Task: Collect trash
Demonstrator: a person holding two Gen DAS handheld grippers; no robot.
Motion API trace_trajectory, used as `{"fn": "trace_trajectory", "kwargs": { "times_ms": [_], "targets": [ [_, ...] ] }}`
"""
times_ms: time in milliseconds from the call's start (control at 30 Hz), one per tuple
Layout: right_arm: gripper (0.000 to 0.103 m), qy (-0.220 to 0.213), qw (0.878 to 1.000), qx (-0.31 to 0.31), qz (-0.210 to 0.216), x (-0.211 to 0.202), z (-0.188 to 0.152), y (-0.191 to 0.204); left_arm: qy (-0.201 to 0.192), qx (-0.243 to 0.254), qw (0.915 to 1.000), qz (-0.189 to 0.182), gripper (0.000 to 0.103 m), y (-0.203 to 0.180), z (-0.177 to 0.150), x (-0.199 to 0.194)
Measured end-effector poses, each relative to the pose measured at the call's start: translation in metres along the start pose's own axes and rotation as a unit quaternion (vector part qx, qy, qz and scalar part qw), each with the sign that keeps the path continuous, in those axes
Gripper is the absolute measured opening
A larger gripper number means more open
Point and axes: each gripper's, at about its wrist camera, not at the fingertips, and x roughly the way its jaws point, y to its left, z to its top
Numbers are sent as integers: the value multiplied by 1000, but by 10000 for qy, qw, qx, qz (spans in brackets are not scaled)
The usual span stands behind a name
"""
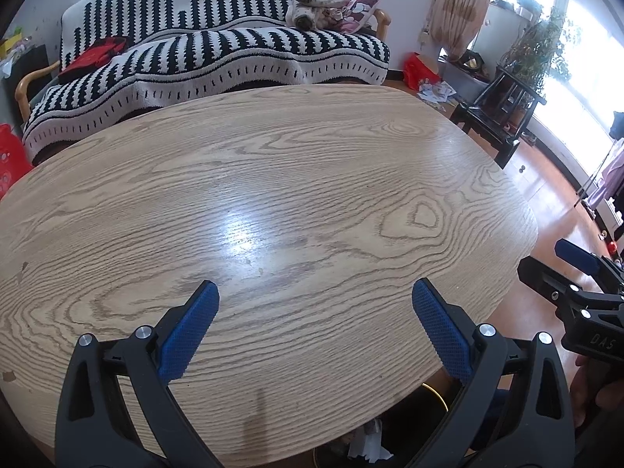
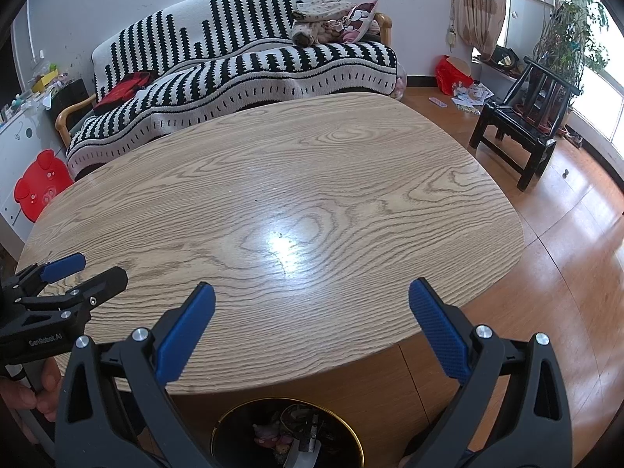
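A round black trash bin with a gold rim (image 2: 286,435) stands on the floor below the near edge of the wooden table (image 2: 273,202). It holds crumpled wrappers and paper. Part of it and some white paper (image 1: 366,444) show under the table edge in the left wrist view. My left gripper (image 1: 315,292) is open and empty above the table's near part (image 1: 273,202). My right gripper (image 2: 312,294) is open and empty above the table's near edge, over the bin. Each gripper shows in the other's view: the right one (image 1: 546,261), the left one (image 2: 99,267).
A sofa with a black and white striped cover (image 2: 241,66) stands behind the table. A black wooden chair (image 2: 522,128) is at the right on the wood floor. Papers (image 2: 468,97) and a red bag (image 2: 448,70) lie by the far wall. A red pig stool (image 2: 41,185) is at left.
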Motion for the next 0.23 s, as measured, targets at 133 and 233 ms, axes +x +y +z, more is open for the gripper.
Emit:
{"fn": "trace_trajectory", "kwargs": {
  "times_ms": [133, 233],
  "targets": [
    [96, 32, 10000, -4, -31, 5, -4, -4, 2, 43, 10000, 42, 96, -2, 0, 1],
    [96, 62, 9999, -35, -71, 10, -2, -6, 11, 8, 10000, 40, 96, 1, 2, 3]
  ]
}}
